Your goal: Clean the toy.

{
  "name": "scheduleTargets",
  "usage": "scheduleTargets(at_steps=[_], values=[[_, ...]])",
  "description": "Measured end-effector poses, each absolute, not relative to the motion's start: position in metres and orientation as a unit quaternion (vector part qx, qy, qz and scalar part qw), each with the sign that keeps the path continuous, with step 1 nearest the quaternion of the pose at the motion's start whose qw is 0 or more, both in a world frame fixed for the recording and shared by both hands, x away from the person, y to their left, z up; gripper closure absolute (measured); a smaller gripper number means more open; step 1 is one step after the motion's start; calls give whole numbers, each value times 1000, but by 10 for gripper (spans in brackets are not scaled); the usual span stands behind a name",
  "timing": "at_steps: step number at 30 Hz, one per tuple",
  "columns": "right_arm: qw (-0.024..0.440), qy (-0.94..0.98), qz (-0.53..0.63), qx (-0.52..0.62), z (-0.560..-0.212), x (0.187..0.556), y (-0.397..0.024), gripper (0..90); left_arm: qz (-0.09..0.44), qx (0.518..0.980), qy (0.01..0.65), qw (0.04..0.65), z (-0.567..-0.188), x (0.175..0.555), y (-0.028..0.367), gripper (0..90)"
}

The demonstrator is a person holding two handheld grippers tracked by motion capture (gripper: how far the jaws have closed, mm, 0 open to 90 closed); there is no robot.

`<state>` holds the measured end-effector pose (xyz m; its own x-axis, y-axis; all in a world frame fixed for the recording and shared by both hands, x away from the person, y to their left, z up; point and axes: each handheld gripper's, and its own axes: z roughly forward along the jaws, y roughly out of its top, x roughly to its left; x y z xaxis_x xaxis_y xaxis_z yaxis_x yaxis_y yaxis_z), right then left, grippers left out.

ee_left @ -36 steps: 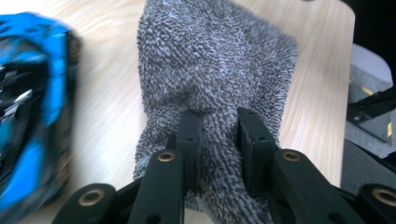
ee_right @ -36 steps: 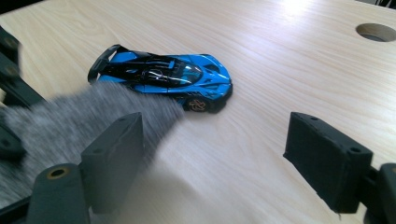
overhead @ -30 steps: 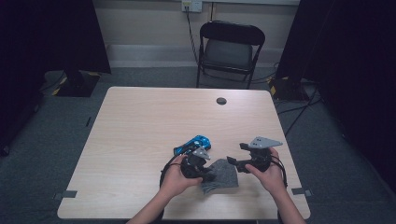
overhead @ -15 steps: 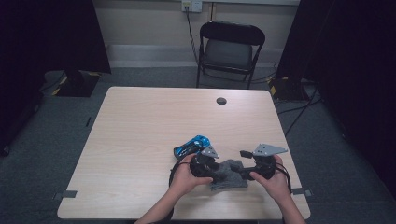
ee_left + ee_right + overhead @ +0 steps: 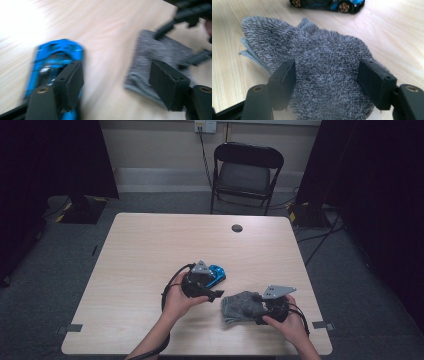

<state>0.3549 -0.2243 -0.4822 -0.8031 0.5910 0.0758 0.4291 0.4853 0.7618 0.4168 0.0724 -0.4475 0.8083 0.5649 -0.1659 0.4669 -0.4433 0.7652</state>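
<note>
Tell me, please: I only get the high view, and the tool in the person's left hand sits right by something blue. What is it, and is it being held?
Observer: It is a blue toy car. In the left gripper view, the left gripper has just been opening its jaws. Bare table lies between them, so the car is not held.
Operator: And the grey lump under the other tool?
Observer: That is a folded grey terry towel. In the right gripper view it bulges up between the jaws of the right gripper, which have just been closing. The pads do not seem to squeeze it yet.
Operator: Anything more about the car?
Observer: The right gripper view shows it side-on, with gold-coloured wheels.
</note>
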Motion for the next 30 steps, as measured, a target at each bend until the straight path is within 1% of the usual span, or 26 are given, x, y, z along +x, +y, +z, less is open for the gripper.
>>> scheduleTargets(at_steps=[4,7,10,15,20,23,25,28,30], values=[[92,854,412,304,-487,355,-226,300,69,848,322,415,-452,435,79,245],[89,851,415,308,-489,355,-227,300,72,853,325,402,-455,447,77,244],[89,852,414,307,-491,355,-227,302,81,865,309,387,-455,455,69,237],[92,852,416,306,-493,355,-227,302,80,870,308,378,-459,465,60,221],[89,847,424,309,-495,355,-229,302,79,874,307,368,-467,471,55,222],[91,847,424,309,-495,354,-229,302,74,876,303,368,-468,472,56,245],[91,846,425,309,-495,354,-229,302,78,877,299,368,-465,471,58,226],[88,844,428,310,-496,354,-230,303,89,878,293,368,-461,470,63,221],[87,844,428,311,-496,355,-230,303,83,876,299,369,-461,470,68,215]])
